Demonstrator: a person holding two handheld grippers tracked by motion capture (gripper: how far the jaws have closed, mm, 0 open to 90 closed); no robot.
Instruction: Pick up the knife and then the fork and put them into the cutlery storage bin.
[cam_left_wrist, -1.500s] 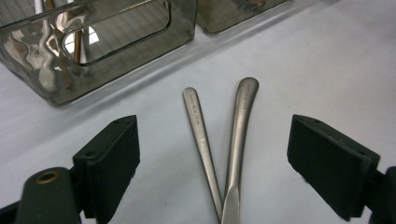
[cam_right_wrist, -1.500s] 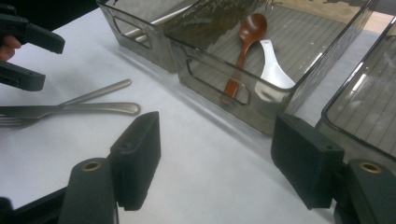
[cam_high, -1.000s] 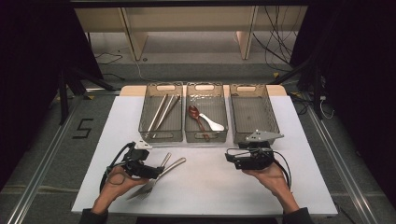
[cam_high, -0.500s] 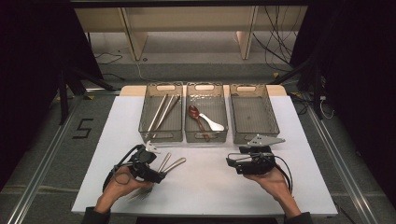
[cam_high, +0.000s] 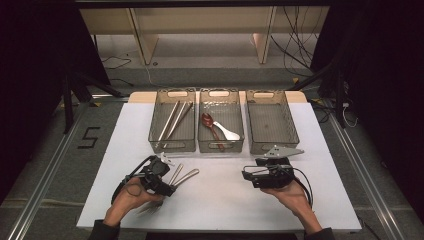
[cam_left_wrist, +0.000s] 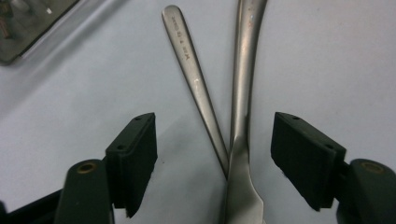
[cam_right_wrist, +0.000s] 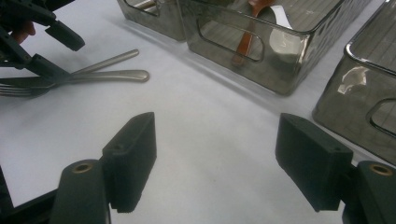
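Left tongs (cam_high: 172, 187) sit low at about 7 o'clock on the white desk (cam_high: 220, 210), straddling two pieces of steel cutlery (cam_high: 182, 176). In the left gripper view the two handles lie between the jaws: thin handle (cam_left_wrist: 196, 84) on the left, wider handle (cam_left_wrist: 245, 70) on the right, crossing near the bottom. Jaws have just been closing in, but the pads (cam_left_wrist: 135, 154) are clear of the metal on both sides, so released, nothing gripped yet. Handles point toward roughly 1 o'clock, away from the hand (cam_high: 131, 200), and fork tines (cam_right_wrist: 18, 89) show at the far left of the right gripper view.

Right tongs (cam_high: 245, 175) rest at about 5 o'clock, pointing toward 9 o'clock, jaws spread wide over bare desk, holding nothing. Right hand (cam_high: 292, 192) is behind them.

Three clear bins line up at 12 o'clock on the desk. Left bin (cam_high: 155, 140) holds long metal pieces (cam_high: 172, 120) lying diagonally. Middle bin (cam_high: 202, 142) holds a reddish-brown spoon (cam_high: 210, 125) and a white spoon (cam_high: 229, 132). Right bin (cam_high: 295, 137) is just beyond the right tongs. The cutlery on the desk lies just in front of the left bin, apart from it.
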